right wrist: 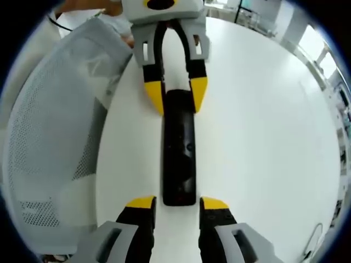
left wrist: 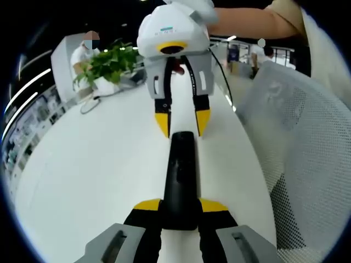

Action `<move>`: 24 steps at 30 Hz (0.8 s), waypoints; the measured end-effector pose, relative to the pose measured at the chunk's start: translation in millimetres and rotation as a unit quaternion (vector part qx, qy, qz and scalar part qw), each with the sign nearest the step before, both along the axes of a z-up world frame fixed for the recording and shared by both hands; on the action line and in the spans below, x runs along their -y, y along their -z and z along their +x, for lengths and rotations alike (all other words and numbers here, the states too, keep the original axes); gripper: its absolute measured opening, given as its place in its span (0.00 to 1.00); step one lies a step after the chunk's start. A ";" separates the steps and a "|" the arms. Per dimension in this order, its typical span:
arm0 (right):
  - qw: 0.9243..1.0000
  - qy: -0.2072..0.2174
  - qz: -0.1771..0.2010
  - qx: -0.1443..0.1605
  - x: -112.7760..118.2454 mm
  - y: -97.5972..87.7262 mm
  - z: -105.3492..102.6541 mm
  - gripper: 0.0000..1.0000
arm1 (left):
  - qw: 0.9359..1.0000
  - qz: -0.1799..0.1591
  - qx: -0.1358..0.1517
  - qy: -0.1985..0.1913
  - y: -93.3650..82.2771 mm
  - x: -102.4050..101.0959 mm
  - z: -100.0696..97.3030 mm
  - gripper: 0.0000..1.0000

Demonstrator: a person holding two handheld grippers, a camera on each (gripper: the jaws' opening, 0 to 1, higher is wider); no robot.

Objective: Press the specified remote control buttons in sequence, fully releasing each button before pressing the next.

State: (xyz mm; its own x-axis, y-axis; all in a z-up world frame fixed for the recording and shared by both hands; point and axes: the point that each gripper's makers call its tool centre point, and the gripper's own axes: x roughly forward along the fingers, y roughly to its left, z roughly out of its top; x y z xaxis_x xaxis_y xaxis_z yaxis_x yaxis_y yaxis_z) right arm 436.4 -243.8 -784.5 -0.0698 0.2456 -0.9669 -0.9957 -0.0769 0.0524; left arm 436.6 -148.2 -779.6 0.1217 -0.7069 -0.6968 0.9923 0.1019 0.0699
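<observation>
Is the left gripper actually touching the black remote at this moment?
Touching. In the left gripper view, the left gripper's yellow-tipped jaws press against both sides of the black remote's near end, no gap showing either side.

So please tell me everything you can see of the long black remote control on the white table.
The long black remote control is a slim matte plastic bar with dark, hard-to-read buttons. It lies flat on the white table. The left gripper has its yellow-tipped jaws around one end; the right gripper sits at the other end, contact unclear.
</observation>
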 end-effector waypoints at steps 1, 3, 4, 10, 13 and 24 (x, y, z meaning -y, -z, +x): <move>1.000 0.000 0.000 0.000 -0.1 0.4 0.0 0.27 | 1.000 0.000 0.000 0.000 -0.2 0.0 -0.2 0.23; 1.000 0.000 0.002 0.001 -1.0 1.1 -0.7 0.26 | 1.000 -0.001 0.000 0.000 -0.5 0.0 -0.5 0.23; 1.000 -0.001 0.002 0.002 -1.9 1.5 -1.3 0.26 | 1.000 -0.001 0.000 0.001 -0.6 0.0 -0.6 0.23; 1.000 -0.007 0.002 0.015 -3.0 3.2 1.5 0.21 | 1.000 -0.001 0.000 0.001 -0.8 -0.1 -0.4 0.23; 1.000 -0.010 0.000 0.021 -3.0 3.3 1.1 0.21 | 1.000 -0.001 0.000 0.001 -0.6 -0.3 -0.3 0.23; 0.999 -0.015 -0.008 0.031 -2.3 3.7 1.2 0.21 | 1.000 -0.001 0.001 0.000 -0.4 -0.6 -0.3 0.23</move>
